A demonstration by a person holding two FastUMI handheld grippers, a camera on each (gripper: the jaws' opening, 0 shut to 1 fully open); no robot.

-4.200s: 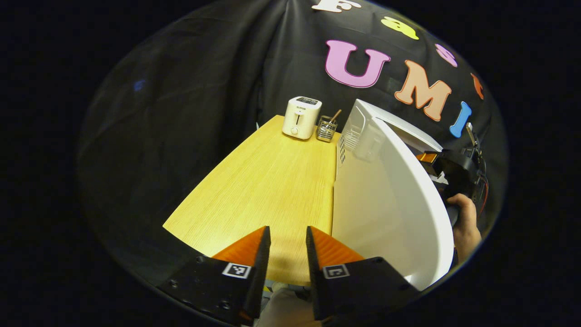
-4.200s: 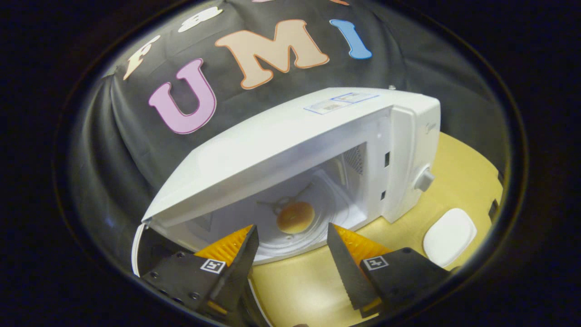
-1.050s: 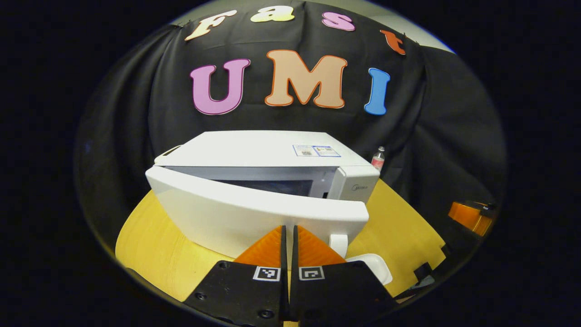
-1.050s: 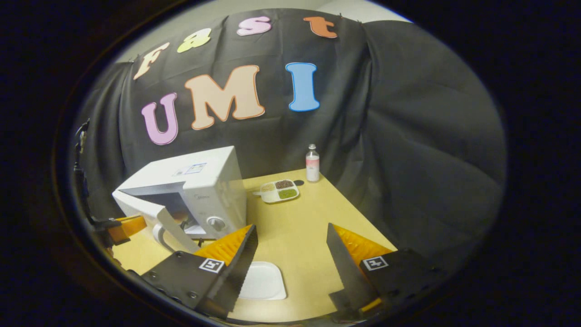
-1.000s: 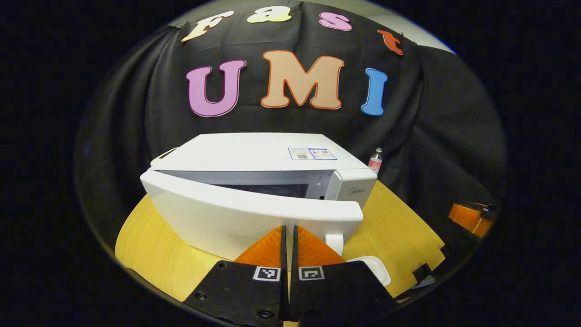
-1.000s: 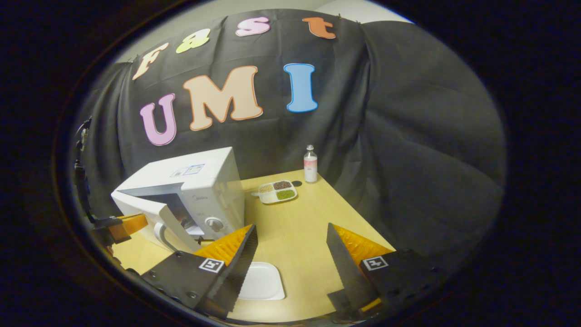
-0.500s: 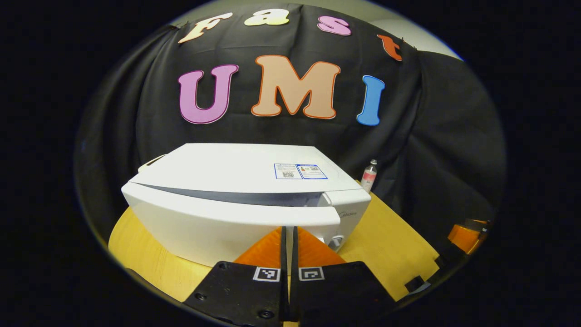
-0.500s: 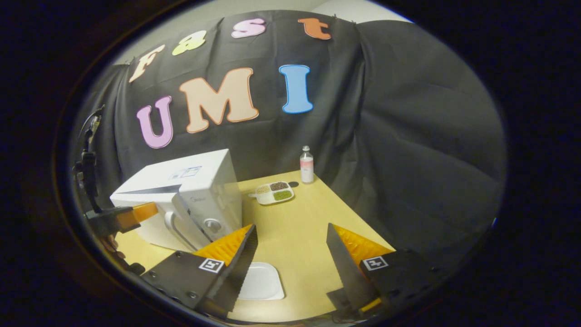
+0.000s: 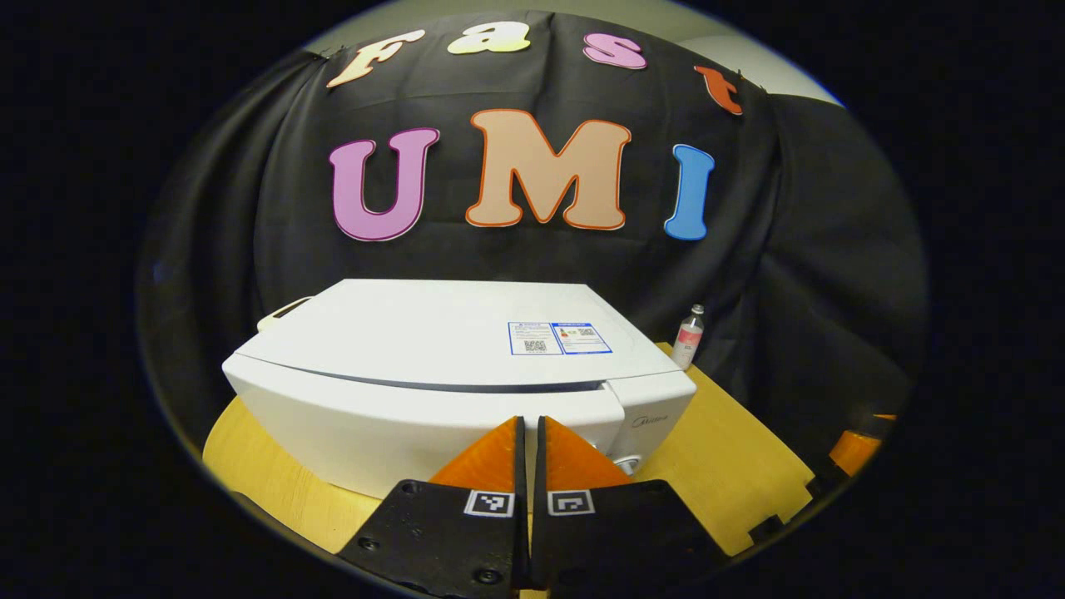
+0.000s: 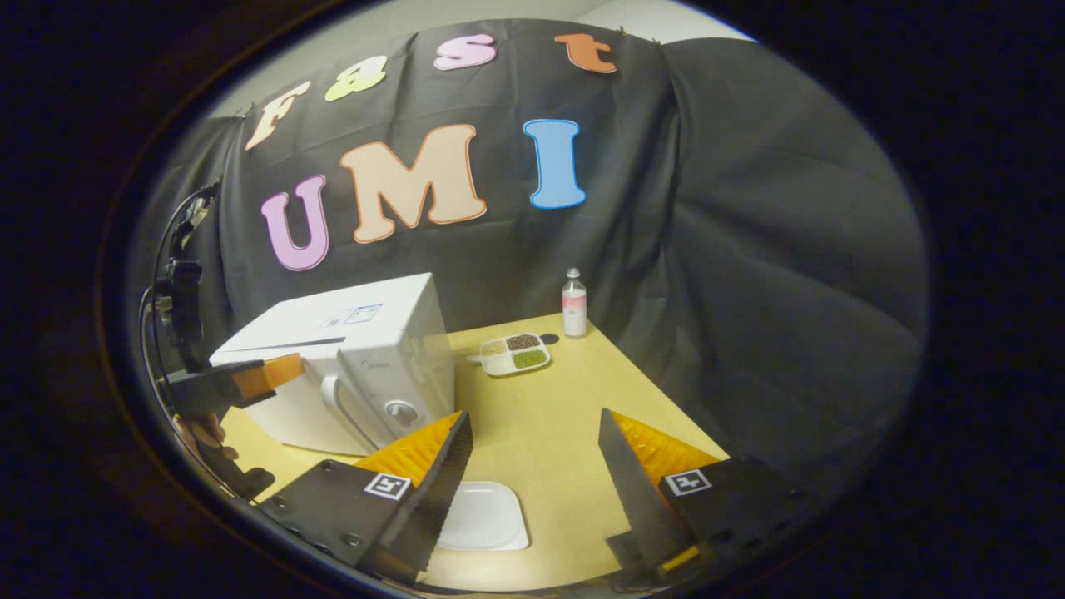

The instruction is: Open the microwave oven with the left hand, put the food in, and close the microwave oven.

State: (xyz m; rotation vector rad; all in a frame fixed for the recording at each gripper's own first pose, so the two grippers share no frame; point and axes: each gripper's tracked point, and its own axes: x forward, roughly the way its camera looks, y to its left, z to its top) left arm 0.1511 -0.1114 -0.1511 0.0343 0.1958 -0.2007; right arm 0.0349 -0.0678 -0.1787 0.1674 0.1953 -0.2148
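The white microwave (image 9: 433, 349) stands on the wooden table (image 9: 715, 449) with its door (image 9: 399, 420) swung against the body; only a thin dark seam runs along the door's top. My left gripper (image 9: 528, 428) is shut with nothing between its fingers, its tips right at the door front. In the right gripper view the microwave (image 10: 366, 358) sits at the left with the left gripper (image 10: 250, 378) at its door. My right gripper (image 10: 532, 441) is open and holds nothing, above the table. The food is hidden inside.
A white square plate (image 10: 482, 516) lies on the table under my right gripper. A compartment tray of grains (image 10: 512, 351) and a small bottle (image 10: 573, 304) stand at the far edge. A hand (image 10: 200, 433) holds the left gripper. The bottle (image 9: 687, 336) shows behind the microwave.
The microwave door has swung from wide open to closed against the body, pushed by my shut left gripper. My right gripper drew back from the cavity and stays open.
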